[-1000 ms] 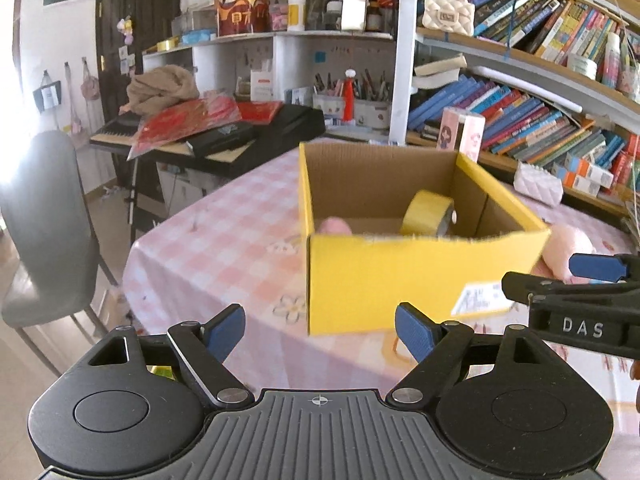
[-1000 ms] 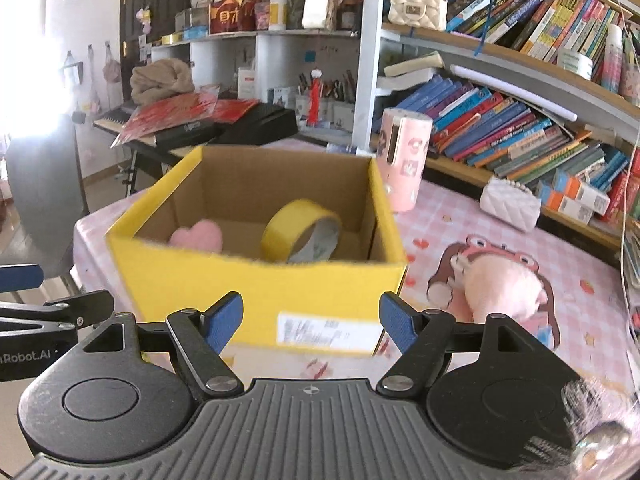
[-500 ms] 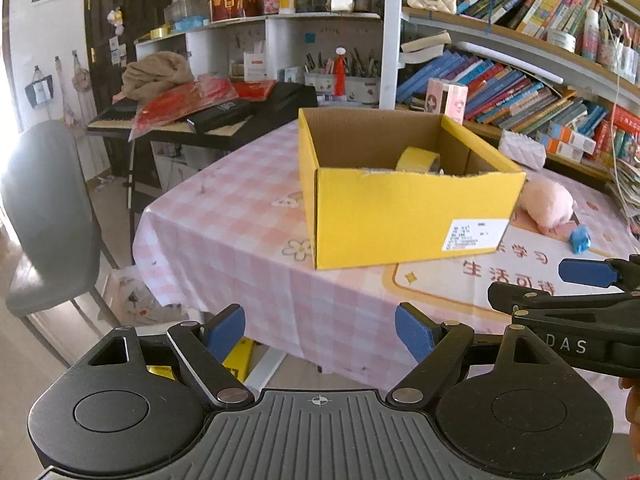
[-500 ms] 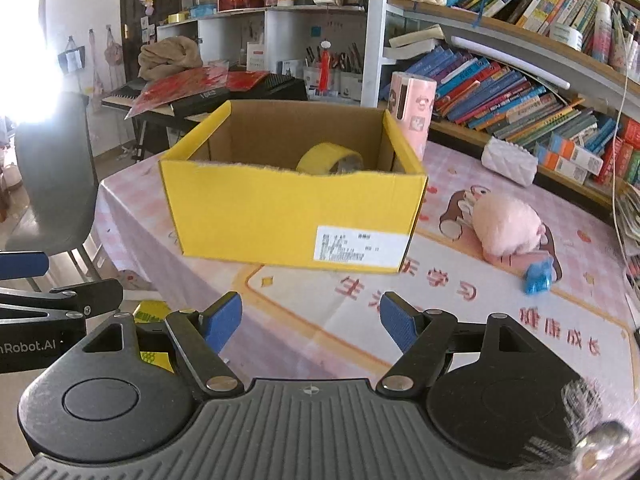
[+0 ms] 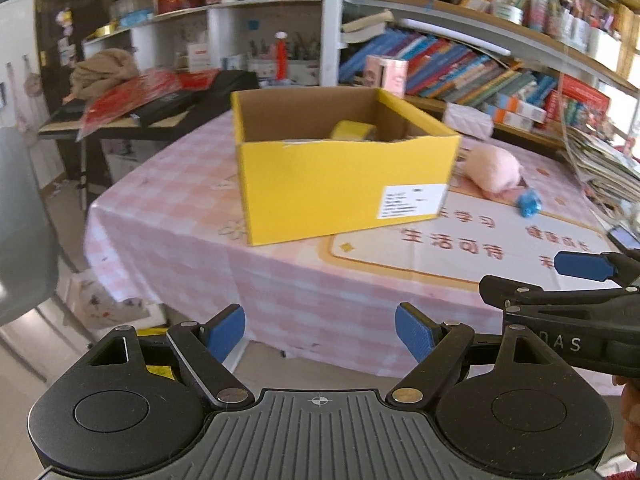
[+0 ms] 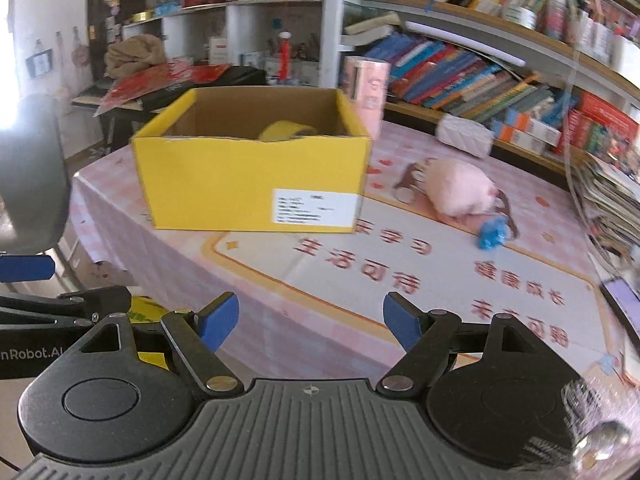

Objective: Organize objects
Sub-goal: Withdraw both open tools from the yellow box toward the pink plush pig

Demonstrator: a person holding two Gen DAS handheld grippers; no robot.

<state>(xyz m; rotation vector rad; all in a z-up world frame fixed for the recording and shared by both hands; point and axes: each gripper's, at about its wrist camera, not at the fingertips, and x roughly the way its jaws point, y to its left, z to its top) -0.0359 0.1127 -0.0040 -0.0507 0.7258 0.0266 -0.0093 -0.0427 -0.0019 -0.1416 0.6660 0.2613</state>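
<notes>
An open yellow cardboard box stands on the pink checked table, with a yellow tape roll showing over its rim. To its right lie a pink plush toy and a small blue toy. My left gripper hangs open and empty off the table's near edge, well short of the box. My right gripper is over the near edge of the printed mat, its jaws opening with nothing between them.
A pink canister and a white quilted purse stand behind the box. Stacked magazines and a phone sit at the table's right. A grey chair stands at the left, and bookshelves run behind.
Both grippers have drawn back from the box, which now looks smaller and farther. The pink object inside the box has dropped out of sight behind its front wall.
</notes>
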